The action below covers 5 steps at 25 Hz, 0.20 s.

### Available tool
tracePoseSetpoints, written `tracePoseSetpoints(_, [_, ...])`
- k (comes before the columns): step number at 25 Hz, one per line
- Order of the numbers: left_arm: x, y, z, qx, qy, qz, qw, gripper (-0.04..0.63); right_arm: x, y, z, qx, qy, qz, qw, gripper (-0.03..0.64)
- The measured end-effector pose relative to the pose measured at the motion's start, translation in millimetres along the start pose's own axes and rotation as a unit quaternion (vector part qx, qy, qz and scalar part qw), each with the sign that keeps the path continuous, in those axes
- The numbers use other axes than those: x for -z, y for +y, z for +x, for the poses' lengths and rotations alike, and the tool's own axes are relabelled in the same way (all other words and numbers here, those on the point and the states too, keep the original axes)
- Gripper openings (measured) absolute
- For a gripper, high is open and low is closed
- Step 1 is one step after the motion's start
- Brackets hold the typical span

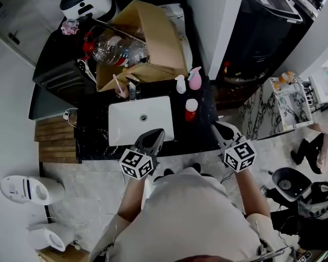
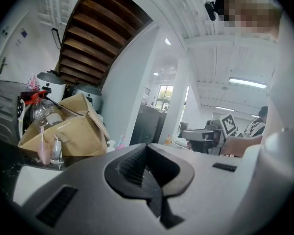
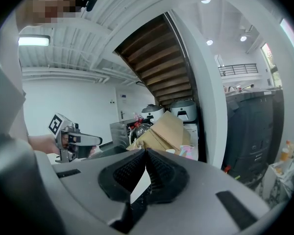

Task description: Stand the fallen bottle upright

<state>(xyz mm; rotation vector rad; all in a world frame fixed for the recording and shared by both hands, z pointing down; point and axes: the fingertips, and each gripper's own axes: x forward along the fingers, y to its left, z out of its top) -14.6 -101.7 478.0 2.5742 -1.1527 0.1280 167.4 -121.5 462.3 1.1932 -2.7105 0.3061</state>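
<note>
Bottle [image 1: 191, 109]: red body, white cap, small. It sits on the dark surface [image 1: 93, 132] just right of the frame centre in the head view, beside the right edge of the white sink [image 1: 153, 116]. Its cap end is toward the top of the frame and its red body toward you. From this steep overhead angle you cannot tell whether it lies flat or stands.

Count, head view:
- One red bottle, as above.
- Two spray bottles, just above the red one and side by side: a white spray bottle [image 1: 180, 84] and a pink spray bottle [image 1: 195, 78], both upright.
- One cardboard box [image 1: 153, 42], open, at upper centre behind the sink. There are clear plastic bottles [image 1: 112, 51] inside; their number is not readable.
- One sink, with one tap [image 1: 133, 89] at its far rim and one pink cup [image 1: 121, 90] left of the tap.
- One white cooker [image 1: 87, 1], upper left.

Grippers, two:
- Your left gripper [image 1: 156, 135] is at lower centre, over the sink's near edge. In the left gripper view its jaws are pressed together with nothing between them.
- Your right gripper [image 1: 217, 127] is at lower right of centre, at the near edge of the surface and apart from the red bottle. In the right gripper view its jaws are pressed together and empty.
</note>
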Motion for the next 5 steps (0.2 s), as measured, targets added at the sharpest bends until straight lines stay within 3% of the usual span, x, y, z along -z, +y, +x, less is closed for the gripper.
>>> tracePoseSetpoints(5, [-1.2,1.3,-1.2,0.001,-0.002,-0.001,1.0,0.008,0.4,0.5,1.0,0.0,0.001,0.0,1.0,0.031])
